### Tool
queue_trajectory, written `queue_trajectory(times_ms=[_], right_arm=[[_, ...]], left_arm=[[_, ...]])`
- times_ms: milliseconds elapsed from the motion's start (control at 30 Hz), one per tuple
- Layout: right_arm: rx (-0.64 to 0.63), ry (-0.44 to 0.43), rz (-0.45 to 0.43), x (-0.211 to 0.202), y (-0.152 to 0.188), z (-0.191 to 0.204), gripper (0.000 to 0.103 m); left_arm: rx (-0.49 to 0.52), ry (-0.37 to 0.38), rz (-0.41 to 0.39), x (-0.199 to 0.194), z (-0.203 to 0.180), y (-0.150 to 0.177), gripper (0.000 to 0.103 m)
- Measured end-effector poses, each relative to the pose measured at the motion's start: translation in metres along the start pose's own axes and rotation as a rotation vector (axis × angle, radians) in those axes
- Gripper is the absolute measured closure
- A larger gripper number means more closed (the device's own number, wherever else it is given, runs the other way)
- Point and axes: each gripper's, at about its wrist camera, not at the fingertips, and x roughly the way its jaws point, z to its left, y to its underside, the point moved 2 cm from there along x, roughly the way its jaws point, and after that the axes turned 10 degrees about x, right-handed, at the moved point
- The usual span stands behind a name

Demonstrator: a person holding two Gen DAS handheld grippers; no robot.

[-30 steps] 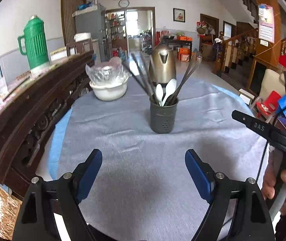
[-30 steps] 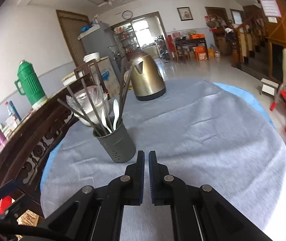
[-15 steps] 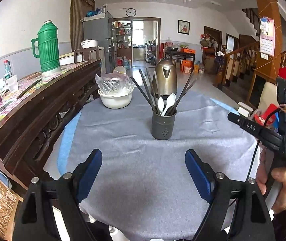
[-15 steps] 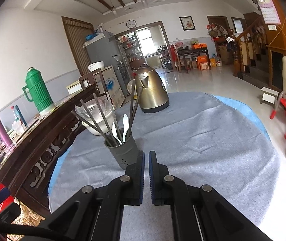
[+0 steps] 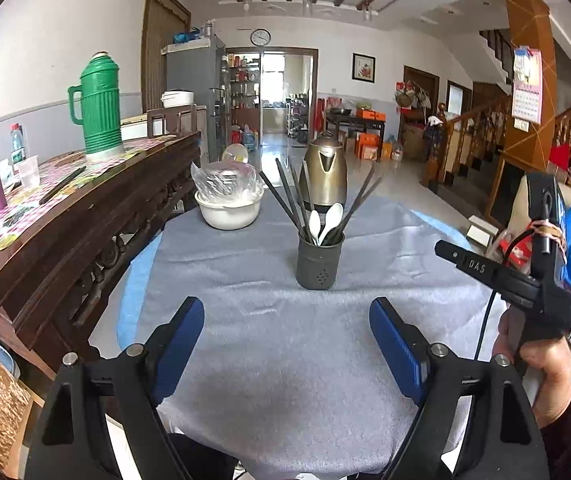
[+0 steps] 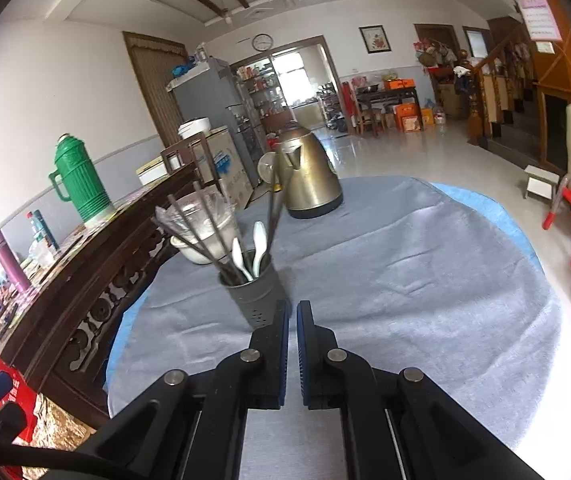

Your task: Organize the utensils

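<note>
Dark grey holder (image 5: 319, 261) stands upright near the middle of the round table (image 5: 285, 360), on the grey cloth (image 5: 385, 240). Chopsticks (image 5: 285, 196) and two white spoons (image 5: 327, 222) stand in it, long axes roughly vertical — the chopsticks fan outward, some leaning left, some right, tips up. Spoon bowls are up, handles down inside the holder.

Left gripper (image 5: 286, 322) is wide open with nothing between its blue pads (image 5: 183, 328), over the near part of the cloth, well short of the holder. Right gripper (image 6: 292, 322) has its fingers closed together, nothing in them — from its own camera the holder (image 6: 257, 290) sits just past the fingertips, slightly left.

Beyond the holder: a brass-coloured kettle (image 5: 325, 174) and a white bowl (image 5: 229, 210) covered in plastic wrap. A green thermos (image 5: 99, 106) is on the wooden sideboard (image 5: 65, 224) to the left.
</note>
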Motion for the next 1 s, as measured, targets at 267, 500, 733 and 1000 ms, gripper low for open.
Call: queue_trajectory(times_ms=[267, 500, 733, 1000], right_arm=[[-0.034, -0.023, 0.021, 0.001, 0.01, 0.024, 0.097], [0.009, -0.088, 0.038, 0.005, 0.012, 0.038, 0.097], [0.027, -0.134, 0.061, 0.004, 0.017, 0.04, 0.097], [0.042, -0.175, 0.087, 0.003, 0.032, 0.043, 0.097]], left_arm=[[-0.05, -0.018, -0.015, -0.012, 0.021, 0.006, 0.018], [-0.042, -0.03, 0.001, -0.02, 0.023, 0.005, 0.018], [0.042, 0.0, -0.015, -0.03, -0.003, 0.005, 0.018], [0.078, 0.009, -0.01, -0.039, -0.012, 0.011, 0.018]])
